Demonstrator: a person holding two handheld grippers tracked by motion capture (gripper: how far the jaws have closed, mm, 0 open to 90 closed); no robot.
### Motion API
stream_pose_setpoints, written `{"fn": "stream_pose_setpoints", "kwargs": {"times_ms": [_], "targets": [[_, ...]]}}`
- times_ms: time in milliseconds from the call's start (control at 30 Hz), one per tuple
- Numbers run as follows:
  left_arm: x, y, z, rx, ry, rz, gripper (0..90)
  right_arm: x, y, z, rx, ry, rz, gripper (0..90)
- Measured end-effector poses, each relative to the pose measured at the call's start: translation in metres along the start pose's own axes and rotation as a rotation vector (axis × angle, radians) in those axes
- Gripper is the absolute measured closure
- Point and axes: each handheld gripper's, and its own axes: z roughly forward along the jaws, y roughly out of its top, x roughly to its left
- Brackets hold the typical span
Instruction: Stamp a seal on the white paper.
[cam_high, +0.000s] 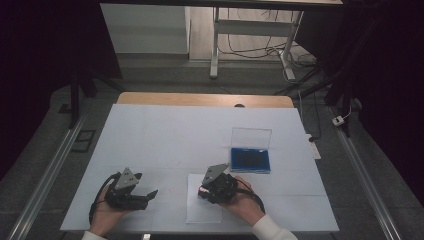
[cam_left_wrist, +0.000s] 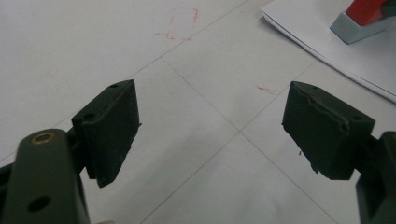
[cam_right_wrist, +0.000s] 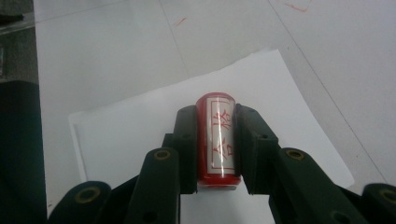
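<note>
While the right gripper (cam_right_wrist: 215, 140) clamps a red stamp (cam_right_wrist: 215, 140) between its two black jaws, red characters show on the white label along the stamp's barrel; I cannot read them with confidence. The stamp hangs over a sheet of white paper (cam_right_wrist: 140, 126) near the front edge of the table (cam_high: 150, 135). Off to the side, the left gripper (cam_left_wrist: 210, 126) has its jaws spread wide with nothing between them, above the white table cover, which carries thin seam lines and faint red marks (cam_left_wrist: 180, 28). Behind the paper sits a blue ink pad (cam_high: 250, 160) with its clear lid raised. Most of the cover lies bare to the left and rear. Beyond the table stand a white desk frame (cam_high: 250, 45) and loose cables on the grey floor.
</note>
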Motion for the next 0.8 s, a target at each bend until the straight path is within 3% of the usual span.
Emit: {"fn": "stream_pose_setpoints", "kwargs": {"times_ms": [200, 267, 433, 800], "targets": [[0.001, 0.000, 0.001, 0.002, 0.000, 0.004, 18.9, -0.001, 0.001, -0.006, -0.030, 0.023, -0.002, 69.6], [0.001, 0.000, 0.002, 0.006, 0.002, 0.008, 18.9, -0.003, 0.000, -0.012, -0.101, 0.041, 0.038, 69.5], [0.001, 0.000, 0.001, 0.006, 0.001, 0.009, 18.9, -0.006, 0.001, -0.029, -0.163, 0.004, 0.055, 69.4], [0.002, 0.000, 0.001, -0.003, -0.004, 0.004, 18.9, -0.018, -0.003, -0.046, -0.185, -0.045, 0.083, 69.3]]}}
